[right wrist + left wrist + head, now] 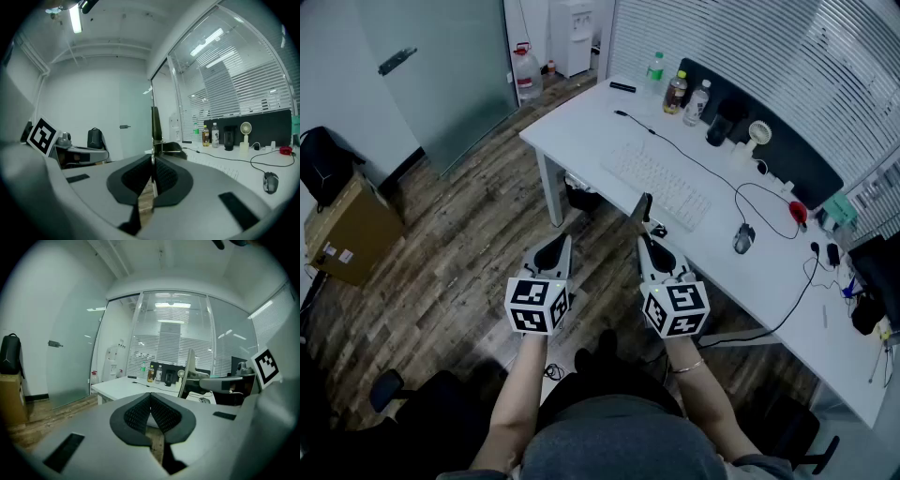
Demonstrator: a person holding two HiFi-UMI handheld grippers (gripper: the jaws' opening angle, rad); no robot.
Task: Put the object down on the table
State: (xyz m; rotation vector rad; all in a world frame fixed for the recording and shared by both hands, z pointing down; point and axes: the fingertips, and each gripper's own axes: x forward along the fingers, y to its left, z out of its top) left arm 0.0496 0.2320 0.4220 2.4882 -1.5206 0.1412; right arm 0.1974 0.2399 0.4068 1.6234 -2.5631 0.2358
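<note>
My right gripper (645, 234) is shut on a thin, flat, dark object (644, 207) that stands on edge above its jaws. In the right gripper view the object (154, 123) rises as a narrow vertical strip between the closed pads. The left gripper view shows it (190, 368) from the side as a pale slab on the right gripper (220, 383). My left gripper (563, 240) hovers beside it over the wooden floor, its jaws shut with nothing between them (150, 394). The white table (581, 131) lies ahead and to the right, and its near edge is close to the right gripper.
On the table lie a white keyboard (661, 186), a mouse (743, 238) with its cable, bottles (676, 92) and a small fan (757, 134) at the back. A cardboard box (352, 230) and a black backpack (321, 164) stand at the left by the glass wall.
</note>
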